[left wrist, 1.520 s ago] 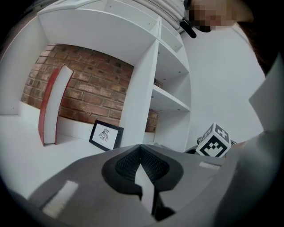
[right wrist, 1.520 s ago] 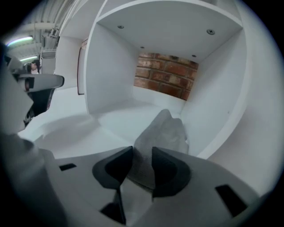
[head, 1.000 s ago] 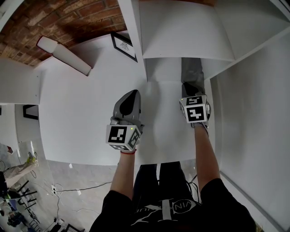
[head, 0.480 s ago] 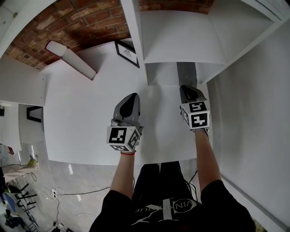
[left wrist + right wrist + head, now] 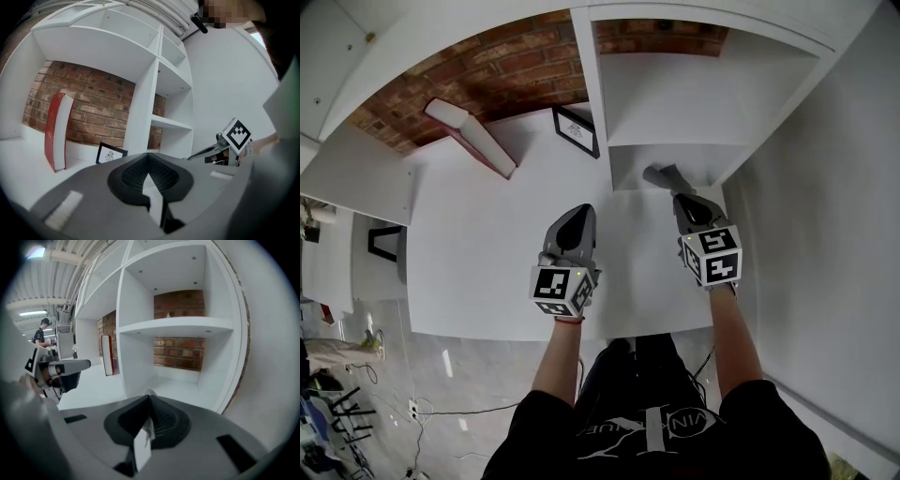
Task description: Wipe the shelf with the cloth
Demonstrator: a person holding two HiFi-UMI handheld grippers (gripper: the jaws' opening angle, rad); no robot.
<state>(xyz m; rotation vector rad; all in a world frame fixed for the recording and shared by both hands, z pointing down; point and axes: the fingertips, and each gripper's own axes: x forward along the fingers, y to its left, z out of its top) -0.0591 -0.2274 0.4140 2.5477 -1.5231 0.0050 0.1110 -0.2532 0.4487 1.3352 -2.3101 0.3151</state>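
Right now my right gripper (image 5: 681,197) is clamped shut on one end of the grey cloth (image 5: 660,174) at the front edge of the shelf (image 5: 675,156). It looks light, limp and easy to bunch, so I'd grip a thick fold. My left gripper (image 5: 575,217) is closed and empty.

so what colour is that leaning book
The book is red with white page edges; clearest in the left gripper view.

White shelf (image 5: 666,94); red-brown brick wall (image 5: 487,70) with pale mortar lines — red book (image 5: 469,134) with white page edges, black-framed picture (image 5: 577,131), plain grey cloth (image 5: 661,174).
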